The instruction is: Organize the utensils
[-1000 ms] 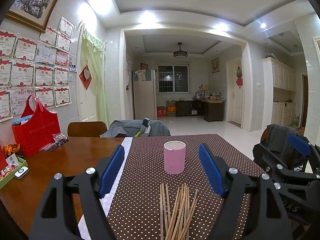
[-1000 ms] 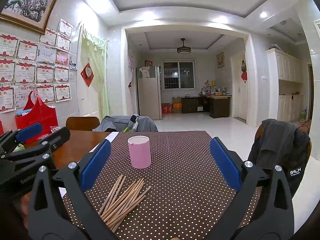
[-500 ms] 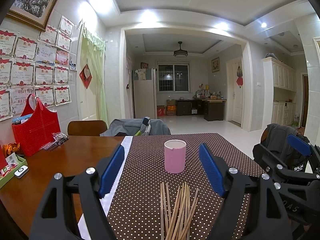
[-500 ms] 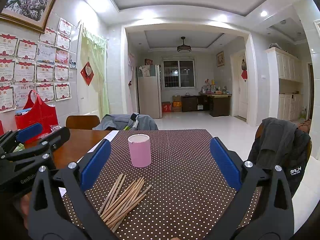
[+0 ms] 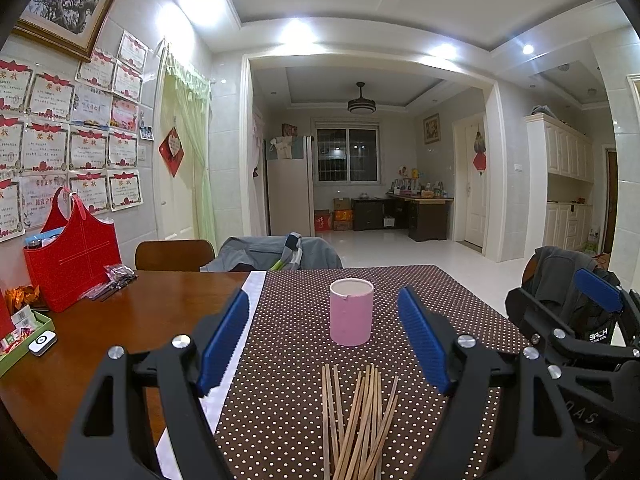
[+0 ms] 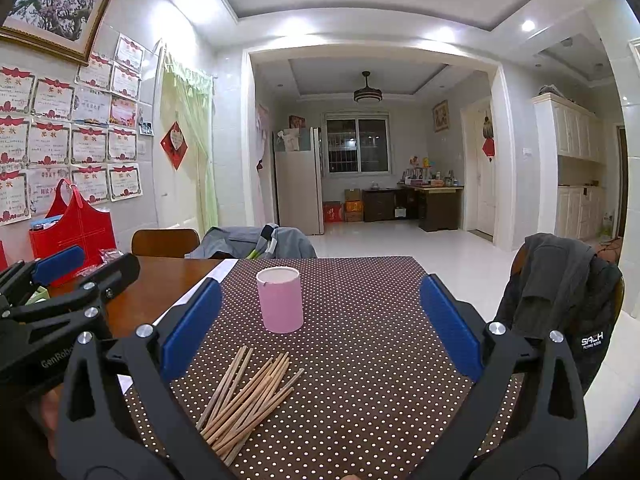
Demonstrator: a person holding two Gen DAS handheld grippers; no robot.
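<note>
Several wooden chopsticks (image 5: 358, 420) (image 6: 250, 394) lie in a loose bundle on the brown dotted tablecloth (image 5: 304, 364) (image 6: 360, 340). Behind them stands an upright pink cylindrical holder (image 5: 351, 312) (image 6: 280, 299), empty as far as I can see. My left gripper (image 5: 324, 340) is open, hovering just above the near ends of the chopsticks with nothing between its blue pads. My right gripper (image 6: 320, 328) is open too, right of the bundle and holding nothing. Each gripper shows at the edge of the other's view.
The bare wooden table (image 5: 100, 336) extends left, carrying a red bag (image 5: 72, 264), a green tray of small items (image 5: 24, 332) and a wrapped packet (image 5: 116, 276). Chairs draped with jackets stand at the far side (image 5: 276, 252) and at the right (image 6: 560, 300).
The left wrist view has shifted very slightly, so the holder sits a little further right in it. Both grippers stay open and the chopsticks have not moved.
</note>
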